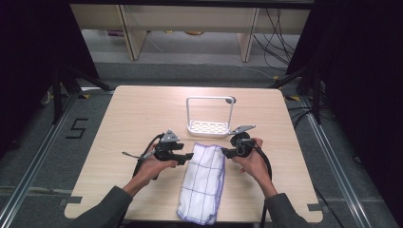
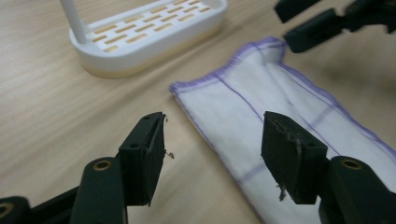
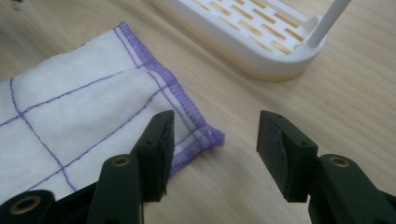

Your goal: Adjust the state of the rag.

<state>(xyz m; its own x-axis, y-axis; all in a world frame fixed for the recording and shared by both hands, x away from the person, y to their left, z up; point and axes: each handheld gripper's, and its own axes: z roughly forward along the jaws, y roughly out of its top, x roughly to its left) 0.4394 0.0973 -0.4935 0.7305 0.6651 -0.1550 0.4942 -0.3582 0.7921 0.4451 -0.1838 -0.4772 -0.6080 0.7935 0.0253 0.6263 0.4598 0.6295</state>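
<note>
We hold both tools released, jaws spread, because each one aims at a far corner of the folded cloth (image 1: 203,181). From the left gripper (image 1: 187,157) the cloth lies at 3 o'clock, from the right gripper (image 1: 226,152) at 9 o'clock; the white rack (image 1: 207,127) stands just beyond, at 12 o'clock.

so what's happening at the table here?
A person holds a claw in each hand at the far end of a folded white cloth with purple grid lines, lying lengthwise on the wooden table. The left claw is open over the cloth's far left corner, and the right claw is open at its far right corner. Neither has gripped it yet. A white slotted rack with a hoop handle stands just beyond the cloth.
</note>
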